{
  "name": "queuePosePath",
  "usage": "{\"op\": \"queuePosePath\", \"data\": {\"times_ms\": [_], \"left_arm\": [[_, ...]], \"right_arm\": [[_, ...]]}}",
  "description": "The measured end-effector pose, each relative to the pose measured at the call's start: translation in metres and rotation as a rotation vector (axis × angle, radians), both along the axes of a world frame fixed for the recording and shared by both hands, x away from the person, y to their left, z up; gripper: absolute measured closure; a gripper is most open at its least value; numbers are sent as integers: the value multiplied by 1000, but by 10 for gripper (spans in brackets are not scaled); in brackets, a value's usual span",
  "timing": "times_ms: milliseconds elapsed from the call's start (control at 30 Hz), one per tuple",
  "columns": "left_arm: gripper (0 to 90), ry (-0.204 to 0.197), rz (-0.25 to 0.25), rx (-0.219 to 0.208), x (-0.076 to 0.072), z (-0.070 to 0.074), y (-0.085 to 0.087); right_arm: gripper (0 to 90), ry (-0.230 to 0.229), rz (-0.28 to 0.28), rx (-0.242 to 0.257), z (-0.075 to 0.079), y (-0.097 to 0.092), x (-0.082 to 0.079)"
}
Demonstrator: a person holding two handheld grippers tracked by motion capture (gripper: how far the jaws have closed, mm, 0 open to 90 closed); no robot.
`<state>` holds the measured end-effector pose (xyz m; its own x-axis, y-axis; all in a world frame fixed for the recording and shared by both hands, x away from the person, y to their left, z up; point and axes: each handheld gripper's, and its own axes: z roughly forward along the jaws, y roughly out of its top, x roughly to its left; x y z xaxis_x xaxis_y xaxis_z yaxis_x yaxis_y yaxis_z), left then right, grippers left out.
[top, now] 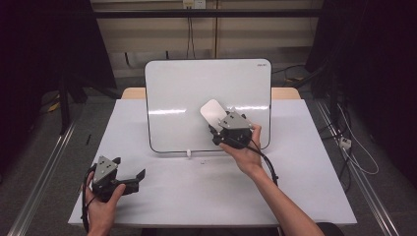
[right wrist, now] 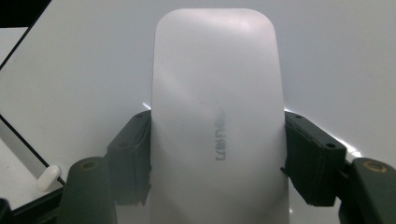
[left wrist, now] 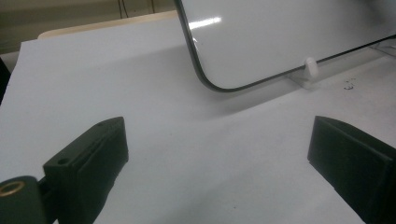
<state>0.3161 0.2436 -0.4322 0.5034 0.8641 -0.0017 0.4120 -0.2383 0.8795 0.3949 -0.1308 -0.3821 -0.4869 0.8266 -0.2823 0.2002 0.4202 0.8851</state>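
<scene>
A whiteboard (top: 196,93) stands tilted at the back of the white table (top: 196,196). My right gripper (top: 216,124) is shut on a white eraser (top: 213,113), a flat rounded block, held against the board's lower right part. In the right gripper view the white eraser (right wrist: 217,116) sits clamped between both jaws, flat against the whiteboard (right wrist: 84,70). My left gripper (top: 130,174) hovers open over the table's front left with nothing in it. In the left gripper view the jaws stand wide apart, and the whiteboard (left wrist: 280,37) corner lies ahead.
A small white peg (top: 188,153) at the board's lower edge props it on the table; the same peg (left wrist: 310,66) appears in the left gripper view. Cables (top: 354,152) trail on the floor at the right. Metal rails run along both sides of the table.
</scene>
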Motion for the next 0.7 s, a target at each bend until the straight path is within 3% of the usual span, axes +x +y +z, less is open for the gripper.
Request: {"op": "queuePosePath", "data": {"times_ms": [333,700], "left_arm": [[49,5,-1,4,2,-2,1],[49,7,1,-3,2,-2,0]], "right_arm": [[316,4,-40,19,0,-25,-3],[316,-3,-87,-21,-1,-48,-11]]}}
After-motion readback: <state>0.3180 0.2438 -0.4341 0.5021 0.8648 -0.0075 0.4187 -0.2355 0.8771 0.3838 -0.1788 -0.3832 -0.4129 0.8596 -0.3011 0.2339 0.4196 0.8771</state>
